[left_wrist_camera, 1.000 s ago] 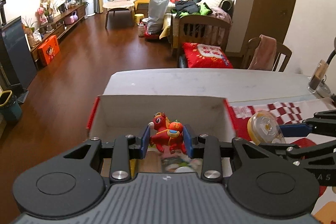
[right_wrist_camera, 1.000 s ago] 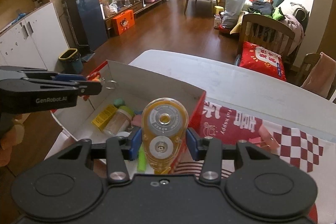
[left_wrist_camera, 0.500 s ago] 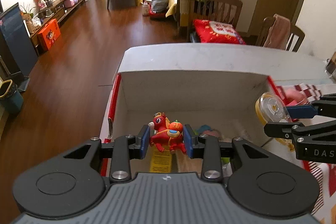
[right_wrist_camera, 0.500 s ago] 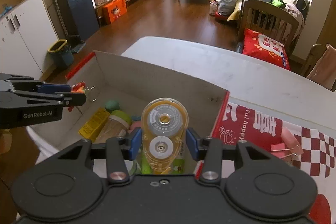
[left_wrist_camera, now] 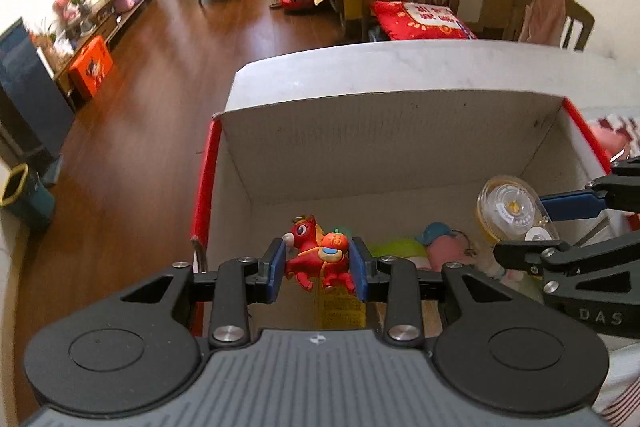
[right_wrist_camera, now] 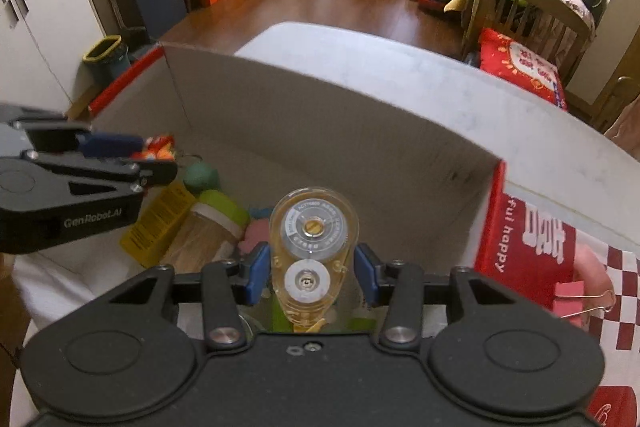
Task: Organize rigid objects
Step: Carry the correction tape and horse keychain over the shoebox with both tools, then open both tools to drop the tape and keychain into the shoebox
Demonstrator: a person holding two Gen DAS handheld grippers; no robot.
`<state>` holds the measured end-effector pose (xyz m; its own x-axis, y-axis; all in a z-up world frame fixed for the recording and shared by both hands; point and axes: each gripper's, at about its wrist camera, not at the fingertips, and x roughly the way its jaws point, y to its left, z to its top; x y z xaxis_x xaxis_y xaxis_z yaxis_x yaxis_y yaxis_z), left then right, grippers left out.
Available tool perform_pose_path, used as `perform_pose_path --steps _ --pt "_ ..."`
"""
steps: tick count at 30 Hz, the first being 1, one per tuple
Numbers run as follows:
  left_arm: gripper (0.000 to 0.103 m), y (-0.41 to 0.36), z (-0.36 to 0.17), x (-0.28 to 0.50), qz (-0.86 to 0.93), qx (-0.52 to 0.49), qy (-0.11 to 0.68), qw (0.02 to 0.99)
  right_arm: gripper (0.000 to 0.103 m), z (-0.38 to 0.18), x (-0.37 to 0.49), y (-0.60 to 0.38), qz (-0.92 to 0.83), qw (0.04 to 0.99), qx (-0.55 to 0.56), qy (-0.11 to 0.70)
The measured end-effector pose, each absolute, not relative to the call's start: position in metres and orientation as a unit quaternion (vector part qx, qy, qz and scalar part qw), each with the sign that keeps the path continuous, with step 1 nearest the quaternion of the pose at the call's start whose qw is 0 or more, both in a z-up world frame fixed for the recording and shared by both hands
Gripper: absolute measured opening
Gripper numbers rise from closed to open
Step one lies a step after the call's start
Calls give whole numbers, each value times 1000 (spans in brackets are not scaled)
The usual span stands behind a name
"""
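My left gripper (left_wrist_camera: 318,269) is shut on a red horse figurine (left_wrist_camera: 316,255) and holds it over the left part of an open cardboard box (left_wrist_camera: 384,131). It also shows in the right wrist view (right_wrist_camera: 156,155). My right gripper (right_wrist_camera: 312,273) is shut on a clear yellow correction tape dispenser (right_wrist_camera: 314,247), held over the box's right part; the dispenser also shows in the left wrist view (left_wrist_camera: 512,209). Inside the box lie a yellow packet (right_wrist_camera: 160,223), a green-capped wooden bottle (right_wrist_camera: 208,227), a green ball (right_wrist_camera: 202,177) and pink items (right_wrist_camera: 256,235).
The box (right_wrist_camera: 320,115) has red outer edges and stands on a white table (left_wrist_camera: 400,67). A red and white checked cloth (right_wrist_camera: 552,255) with a pink binder clip (right_wrist_camera: 576,301) lies to the right of it. Chairs stand behind the table.
Both grippers have moved forward and down over the box, each still holding its object. The box interior now fills more of both views.
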<state>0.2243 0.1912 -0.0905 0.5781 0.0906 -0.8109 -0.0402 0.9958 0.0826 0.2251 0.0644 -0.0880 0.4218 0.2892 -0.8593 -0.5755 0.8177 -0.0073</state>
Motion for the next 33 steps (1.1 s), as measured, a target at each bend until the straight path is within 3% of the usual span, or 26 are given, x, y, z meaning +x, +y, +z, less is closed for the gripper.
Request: perform_pose_path --steps 14,20,24,29,31,33 --pt "34 187 -105 236 32 18 491 870 45 -106 227 70 253 812 -160 501" --pt "34 189 -107 235 30 2 509 860 55 -101 224 68 261 812 -150 500" --pt "40 186 -101 229 28 6 496 868 63 -95 221 66 269 815 -145 492" --pt "52 183 -91 222 27 0 483 875 63 -85 218 60 272 820 -134 486" --pt "62 182 -86 219 29 -2 476 879 63 -81 217 58 274 821 -129 484" --pt "62 181 -80 216 28 -5 469 883 64 -77 214 55 277 823 -124 481"
